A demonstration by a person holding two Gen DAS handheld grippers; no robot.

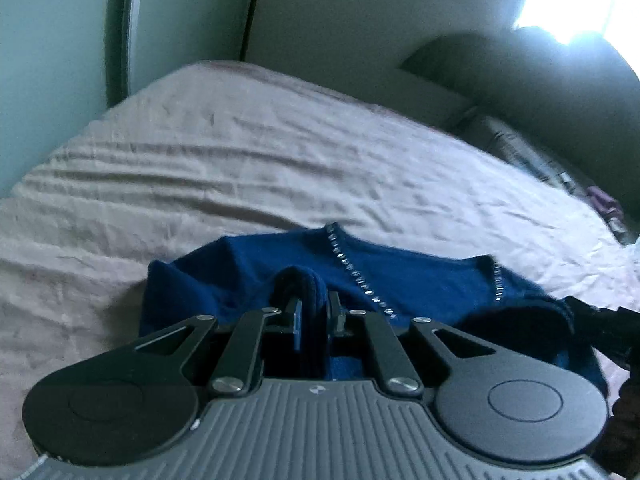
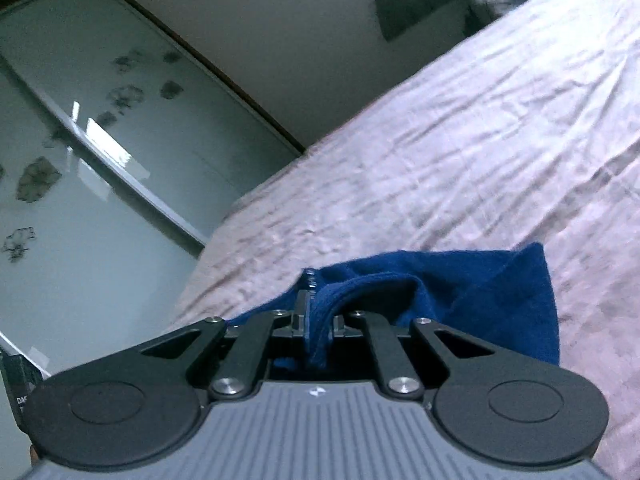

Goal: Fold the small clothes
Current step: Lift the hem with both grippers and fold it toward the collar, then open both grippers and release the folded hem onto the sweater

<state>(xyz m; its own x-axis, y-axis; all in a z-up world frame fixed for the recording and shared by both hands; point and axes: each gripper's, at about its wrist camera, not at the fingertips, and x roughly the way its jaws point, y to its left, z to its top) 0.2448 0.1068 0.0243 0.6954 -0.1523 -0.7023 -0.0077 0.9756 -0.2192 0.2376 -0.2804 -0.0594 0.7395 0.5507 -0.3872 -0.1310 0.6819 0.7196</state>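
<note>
Folding looks barely begun: left claw (image 1: pixel 314 312) and right claw (image 2: pixel 316 316) each pinch the blue garment's (image 1: pixel 400 276) edge over the bed (image 1: pixel 200 168).

Black linkages (image 1: pixel 244 344), silver screws (image 2: pixel 224 386), ribbed grey housing (image 1: pixel 320 424)

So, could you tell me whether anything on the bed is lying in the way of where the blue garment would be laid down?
Nothing visible does. Both the left gripper and right gripper are shut on the blue garment, and the bedsheet beyond it shows only wrinkles.
</note>
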